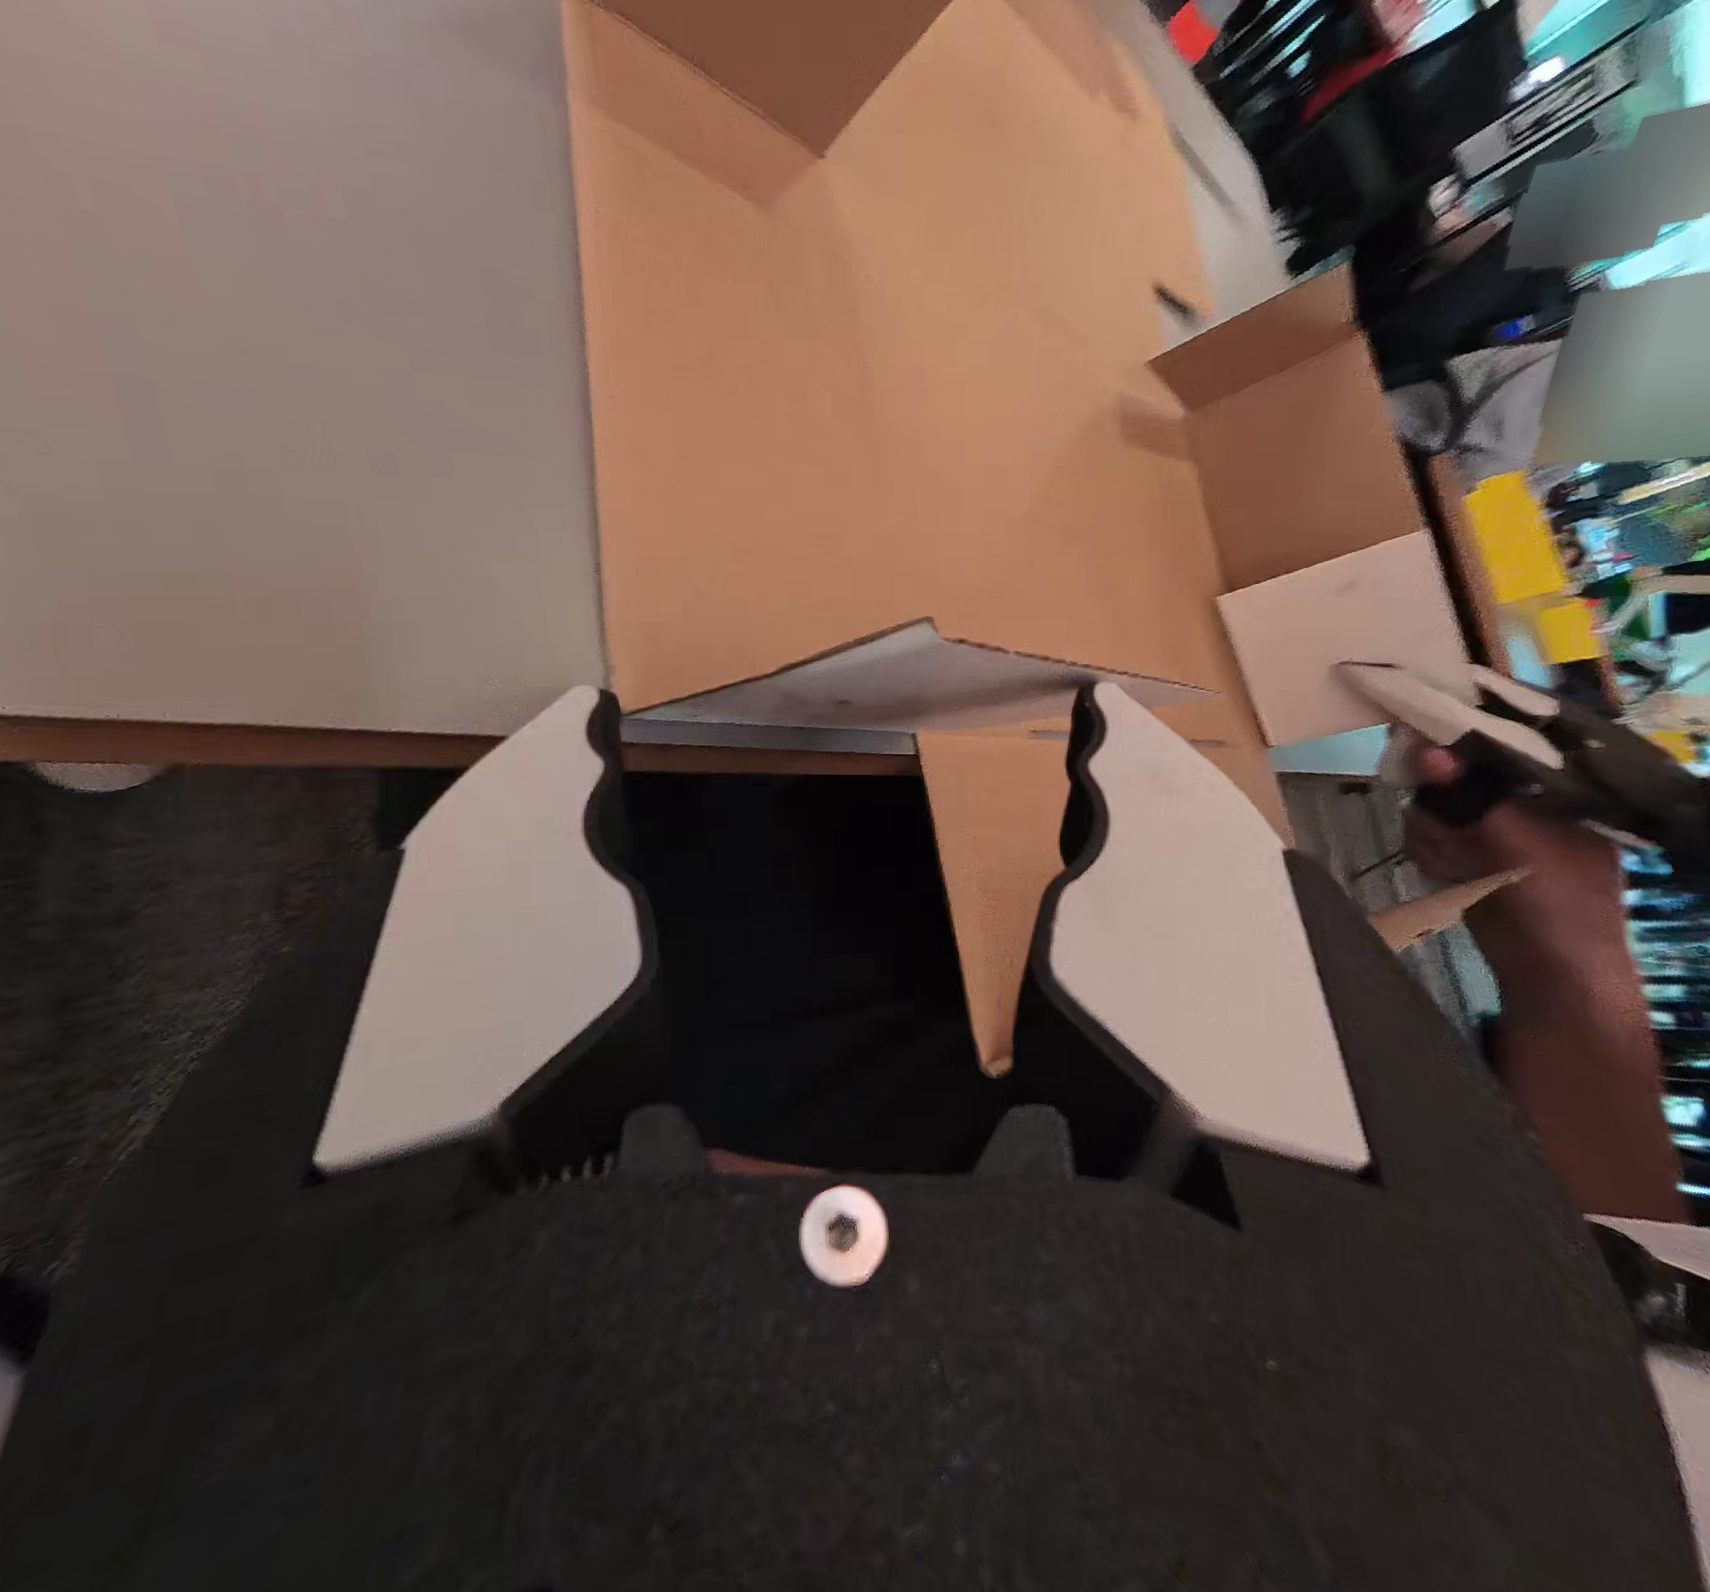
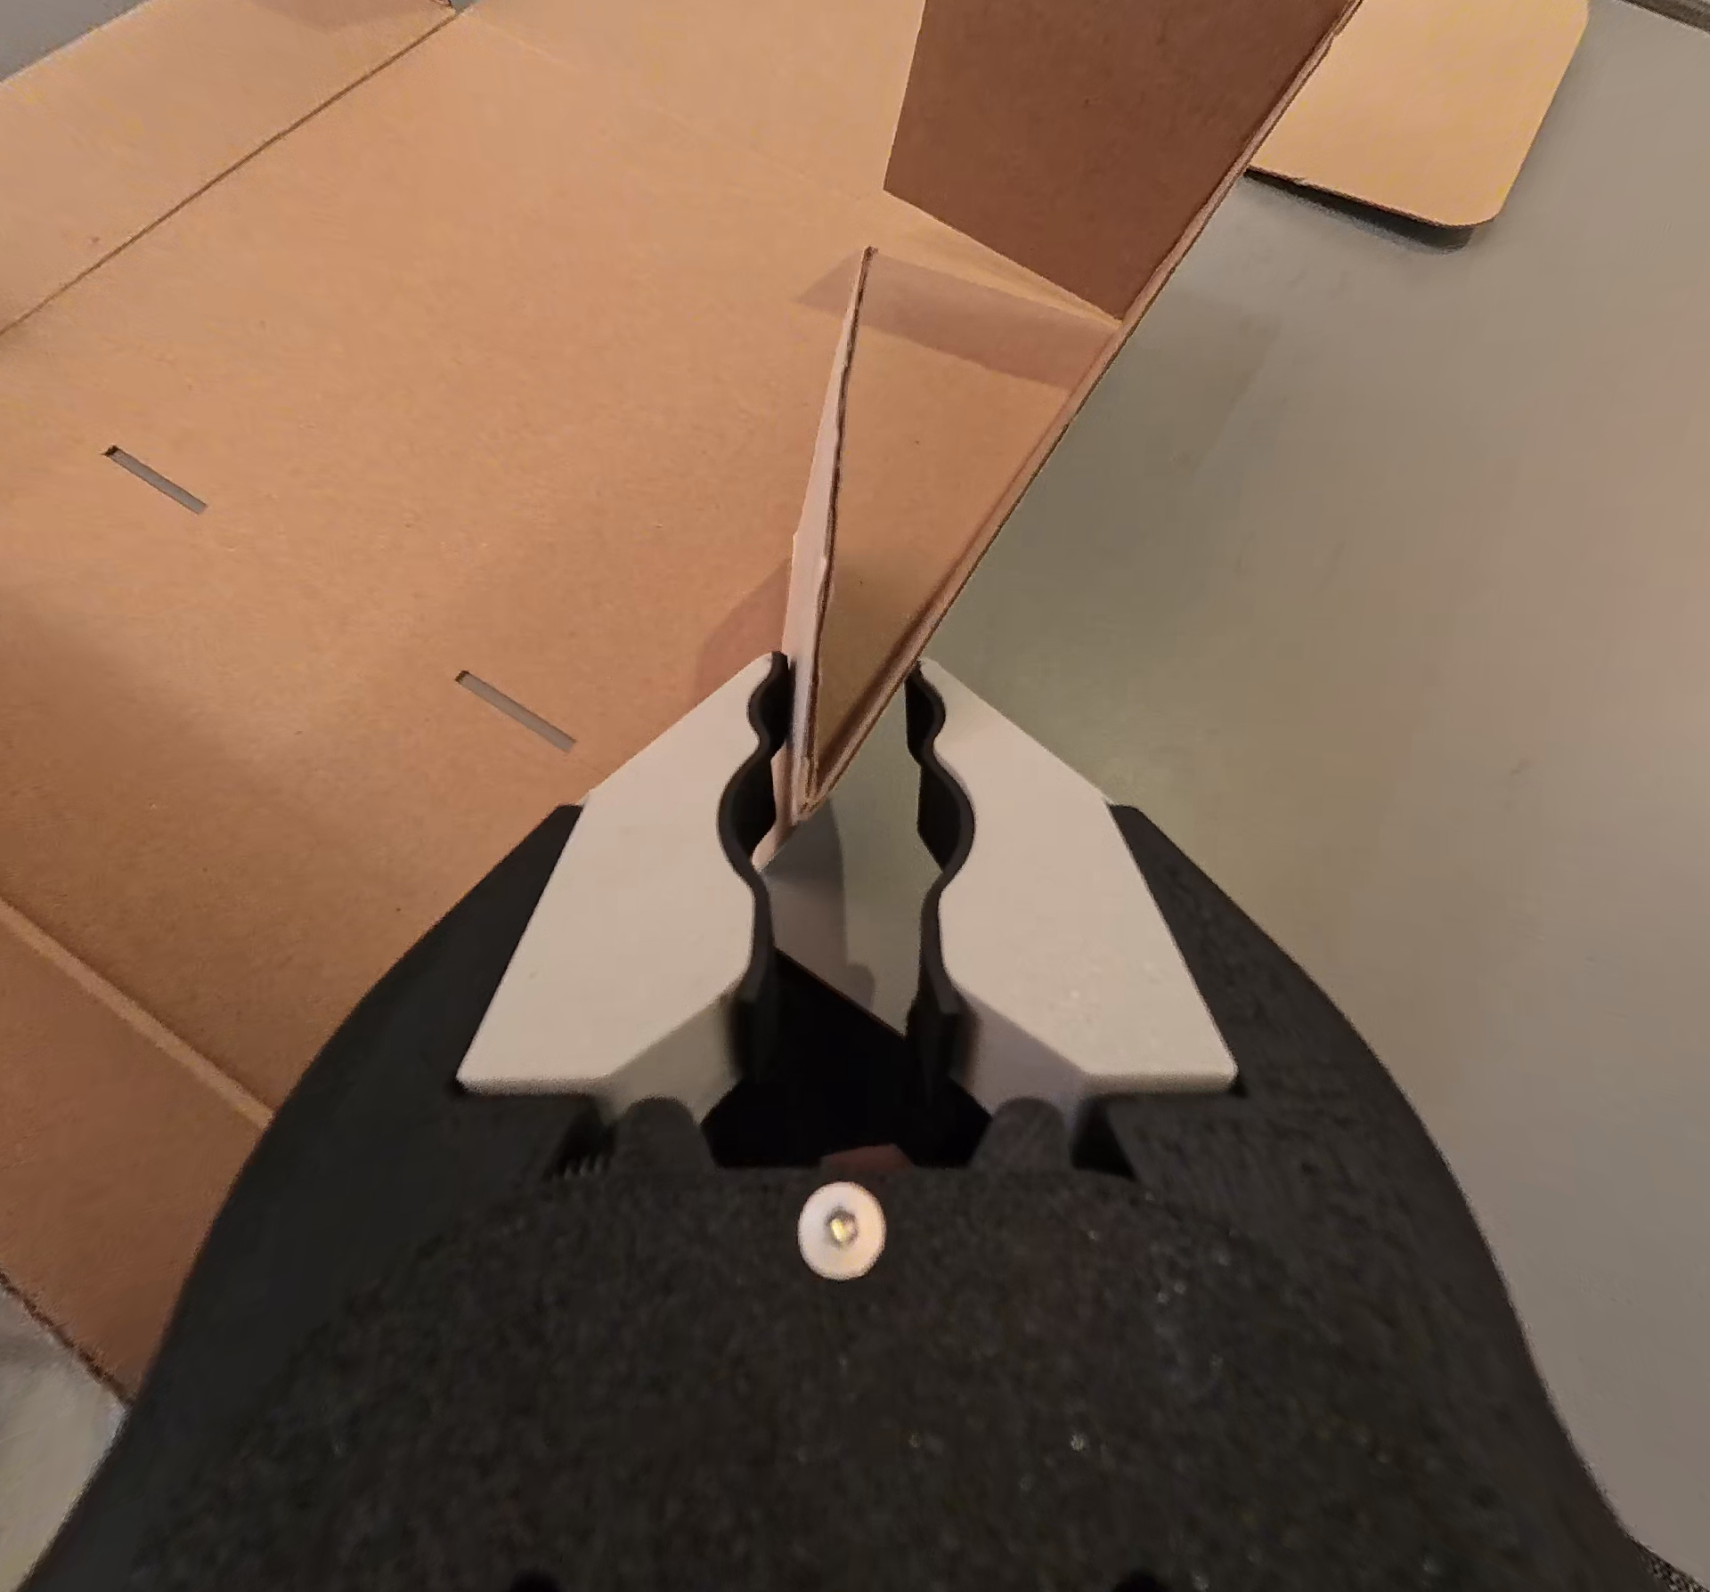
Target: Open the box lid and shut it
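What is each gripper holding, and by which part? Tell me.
The left gripper holds nothing; its jaws are wide open near the box's front edge. The right gripper has a raised side flap's corner between its jaws, but they aren't clamped on it.

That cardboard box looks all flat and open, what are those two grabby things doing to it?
A person is working on a cardboard box with handheld tongs. It lies opened out on a grey table, with its side flaps standing up. The right tongs are around the corner of one upright flap, with a gap still showing, so not pinching it. The left tongs are wide open at the near edge of the box, holding nothing.
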A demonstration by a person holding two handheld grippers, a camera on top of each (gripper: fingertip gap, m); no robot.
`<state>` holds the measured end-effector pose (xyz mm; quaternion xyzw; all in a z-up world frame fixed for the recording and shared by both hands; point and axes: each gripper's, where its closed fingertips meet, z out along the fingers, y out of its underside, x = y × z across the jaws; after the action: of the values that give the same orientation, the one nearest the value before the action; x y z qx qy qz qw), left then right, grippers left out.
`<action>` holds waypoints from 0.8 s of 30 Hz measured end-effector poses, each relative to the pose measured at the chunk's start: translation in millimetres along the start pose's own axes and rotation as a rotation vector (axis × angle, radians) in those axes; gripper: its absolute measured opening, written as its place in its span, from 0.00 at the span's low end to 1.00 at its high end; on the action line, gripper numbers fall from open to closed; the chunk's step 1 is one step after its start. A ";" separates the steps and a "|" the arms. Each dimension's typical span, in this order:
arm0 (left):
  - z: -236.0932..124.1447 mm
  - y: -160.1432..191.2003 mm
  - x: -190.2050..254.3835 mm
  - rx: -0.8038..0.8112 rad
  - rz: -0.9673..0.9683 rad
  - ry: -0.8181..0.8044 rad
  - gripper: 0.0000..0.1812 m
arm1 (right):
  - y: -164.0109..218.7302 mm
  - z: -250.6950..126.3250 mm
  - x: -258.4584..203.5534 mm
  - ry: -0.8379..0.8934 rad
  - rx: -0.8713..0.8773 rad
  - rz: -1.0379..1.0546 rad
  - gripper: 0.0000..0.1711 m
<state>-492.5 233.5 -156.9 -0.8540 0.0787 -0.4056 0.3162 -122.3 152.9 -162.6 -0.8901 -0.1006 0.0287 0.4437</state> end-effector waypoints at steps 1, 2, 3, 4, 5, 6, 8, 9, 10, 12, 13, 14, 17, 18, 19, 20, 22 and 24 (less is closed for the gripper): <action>1.1 0.6 0.5 0.009 0.001 0.017 0.49 | 0.2 -0.1 0.2 -0.001 0.001 0.002 0.14; 3.1 2.1 -1.4 0.011 0.012 0.022 0.44 | 0.2 0.0 0.1 -0.003 0.002 0.004 0.14; 5.5 2.8 -3.8 0.014 0.018 0.019 0.37 | 0.3 0.1 0.0 -0.004 0.003 0.006 0.14; 6.5 0.2 -4.4 0.031 0.033 0.020 0.35 | 0.2 0.3 -0.4 -0.006 0.003 0.004 0.14; 6.3 -4.0 -3.2 0.054 0.061 0.026 0.31 | 0.1 0.4 -0.9 -0.009 0.001 -0.004 0.15; 5.2 -8.7 -0.1 0.078 0.104 0.039 0.26 | -0.1 0.7 -3.1 -0.019 -0.002 -0.023 0.16; 2.3 -17.9 12.5 0.115 0.194 0.087 0.18 | 0.0 1.5 -14.1 -0.070 -0.007 -0.104 0.20; 1.5 -22.7 22.5 0.131 0.237 0.128 0.15 | 0.2 1.8 -19.6 -0.093 -0.011 -0.147 0.21; 2.0 -26.2 32.3 0.133 0.276 0.166 0.12 | -0.1 2.2 -23.1 -0.103 -0.013 -0.172 0.21; 8.4 -29.2 44.8 0.100 0.340 0.195 0.09 | 0.1 3.1 -26.7 -0.127 -0.037 -0.189 0.23; 13.7 -27.0 49.5 0.065 0.375 0.202 0.09 | 1.2 2.5 -28.5 -0.153 -0.059 -0.185 0.26; 18.4 -25.2 56.0 0.042 0.407 0.217 0.08 | 2.0 0.9 -29.1 -0.178 -0.080 -0.176 0.30; 31.8 -19.4 73.9 -0.012 0.525 0.235 0.07 | 1.3 -7.1 -30.2 -0.273 -0.104 -0.112 0.39; 35.9 -17.3 77.5 -0.030 0.565 0.228 0.08 | 1.4 -9.3 -30.8 -0.308 -0.109 -0.088 0.41; 39.4 -15.0 80.4 -0.047 0.603 0.222 0.08 | 2.9 -11.3 -29.5 -0.327 -0.128 -0.080 0.42; 41.7 -13.3 84.0 -0.055 0.636 0.222 0.07 | 5.9 -14.6 -26.7 -0.334 -0.160 -0.086 0.43; 45.3 -9.3 88.4 -0.076 0.693 0.216 0.07 | 3.6 -25.1 -19.9 -0.331 -0.183 -0.085 0.45; 47.4 -6.0 91.2 -0.092 0.733 0.209 0.07 | -2.5 -37.0 -14.4 -0.333 -0.184 -0.068 0.45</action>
<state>-398.0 225.2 -117.0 -0.7364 0.4289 -0.3466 0.3918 -131.6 122.4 -138.8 -0.9060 -0.2047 0.1515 0.3382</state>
